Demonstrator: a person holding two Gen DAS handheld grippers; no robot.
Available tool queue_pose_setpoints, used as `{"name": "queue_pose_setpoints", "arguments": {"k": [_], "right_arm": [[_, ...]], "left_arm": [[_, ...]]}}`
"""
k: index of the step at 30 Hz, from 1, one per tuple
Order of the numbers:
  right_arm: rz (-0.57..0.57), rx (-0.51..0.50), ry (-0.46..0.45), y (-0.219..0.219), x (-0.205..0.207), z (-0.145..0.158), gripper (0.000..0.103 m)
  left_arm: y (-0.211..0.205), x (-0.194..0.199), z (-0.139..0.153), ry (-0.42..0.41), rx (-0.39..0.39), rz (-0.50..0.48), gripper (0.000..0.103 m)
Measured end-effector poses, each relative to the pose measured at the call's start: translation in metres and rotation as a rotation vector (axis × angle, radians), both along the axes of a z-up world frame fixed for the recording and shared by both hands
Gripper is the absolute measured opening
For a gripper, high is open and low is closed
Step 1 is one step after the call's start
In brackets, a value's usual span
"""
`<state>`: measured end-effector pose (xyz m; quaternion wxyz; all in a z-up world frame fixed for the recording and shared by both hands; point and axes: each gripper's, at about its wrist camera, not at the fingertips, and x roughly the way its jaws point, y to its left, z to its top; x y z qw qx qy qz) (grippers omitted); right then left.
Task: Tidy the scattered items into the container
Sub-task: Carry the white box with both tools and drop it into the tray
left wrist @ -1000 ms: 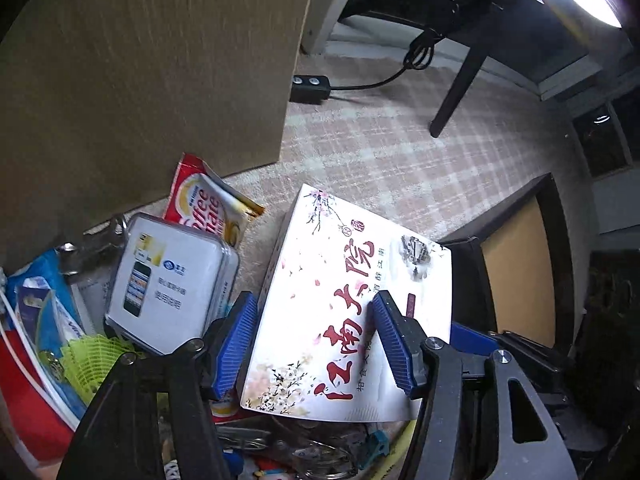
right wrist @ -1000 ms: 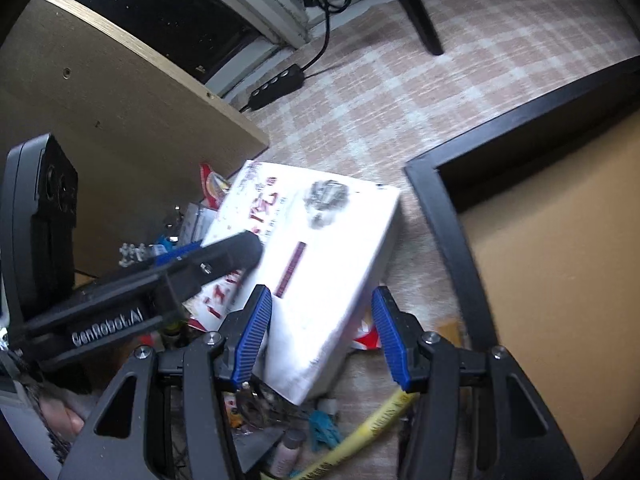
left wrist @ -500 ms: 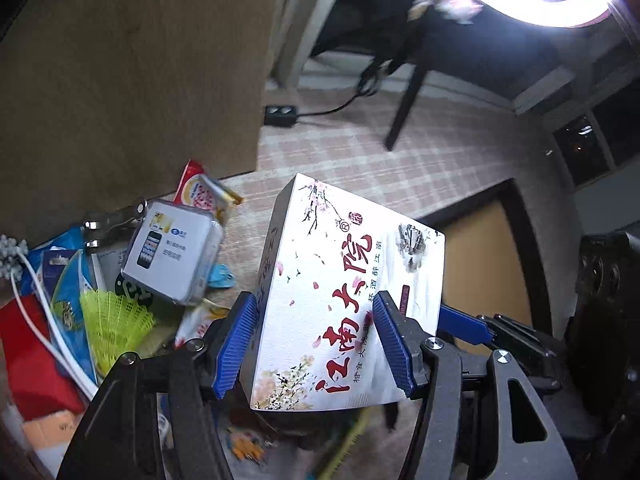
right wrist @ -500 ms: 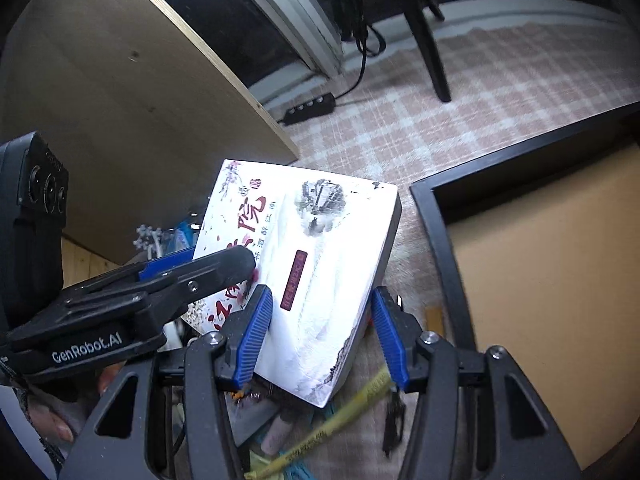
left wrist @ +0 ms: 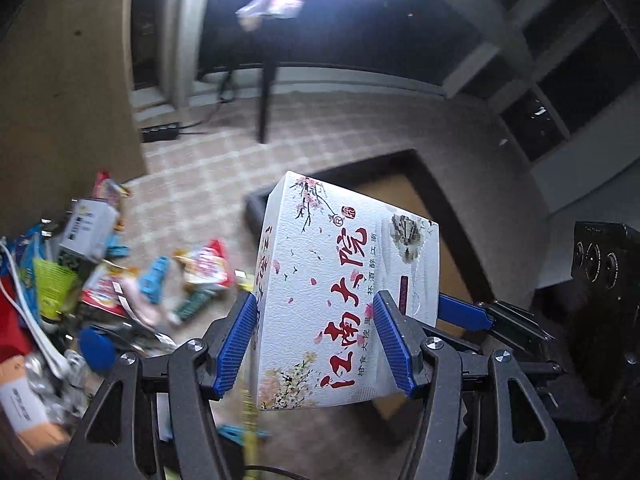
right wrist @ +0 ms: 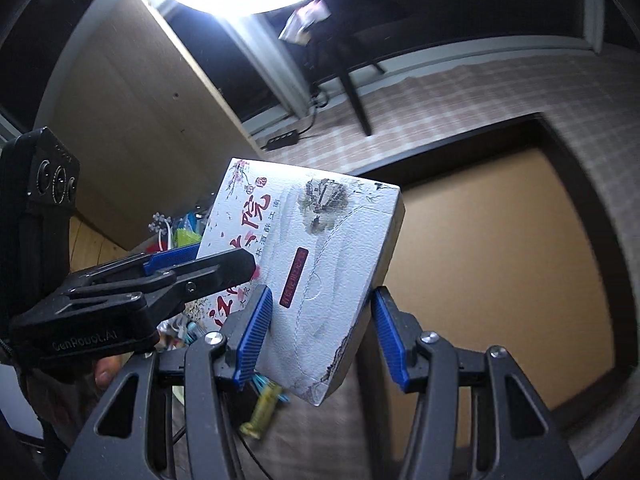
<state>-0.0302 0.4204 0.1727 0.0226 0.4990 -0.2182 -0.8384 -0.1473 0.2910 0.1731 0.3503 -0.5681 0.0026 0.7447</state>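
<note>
Clutter at left: a loose heap of packets, clips and small boxes [left wrist: 100,280] was seen on the checked floor [left wrist: 192,184], too blurred and overlapped to be counted.
Box: one white box with red lettering [left wrist: 344,292] was held clear of the floor, tilted, its printed face turned up toward the cameras.
Left claw: the left claw [left wrist: 316,344] was pinching the box across its near end, one blue pad laid on the side wall and the other on the printed face.
Right claw: the right claw [right wrist: 324,336] was set on the neighbouring near corner; the left pad touched the box, while contact at the right pad could not be made out for certain, so a grip was judged likely.
Long axis: the box was seen to run away from both claws, its far end raised.
Container: one shallow black-rimmed tray with a tan floor [right wrist: 500,248] was seen to the right of the box and beyond it, empty where visible.
Deciding relation: the tray lay rightward and forward of the load, so the right claw was judged the nearer; a carry to the right with the box lowered flat was judged to be called for.
Count: two claws, one box, one tray.
</note>
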Motion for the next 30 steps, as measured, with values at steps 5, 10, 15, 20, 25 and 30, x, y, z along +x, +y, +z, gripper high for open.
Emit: {"name": "queue_pose_setpoints", "arguments": {"k": [5, 10, 15, 20, 25, 30], "right_arm": [[-0.009, 0.072, -0.004, 0.033, 0.036, 0.008, 0.051], [-0.041, 0.127, -0.051, 0.073, 0.064, -0.003, 0.051], [-0.095, 0.158, -0.086, 0.116, 0.095, -0.011, 0.051], [-0.201, 0.325, -0.079, 0.14, 0.111, -0.004, 0.051], [-0.187, 0.328, -0.007, 0.135, 0.111, 0.006, 0.057], [-0.06, 0.397, 0.055, 0.096, 0.096, 0.004, 0.061]], "left_arm": [[0.034, 0.029, -0.005, -0.026, 0.046, -0.03, 0.057], [0.077, 0.063, -0.015, -0.062, 0.071, -0.056, 0.057], [0.12, 0.094, -0.012, -0.042, 0.069, -0.105, 0.057], [0.136, 0.108, -0.001, 0.023, 0.038, -0.101, 0.056], [0.115, 0.111, 0.005, 0.071, 0.0, -0.086, 0.056], [0.064, 0.099, 0.0, 0.096, -0.041, -0.011, 0.056]]}}
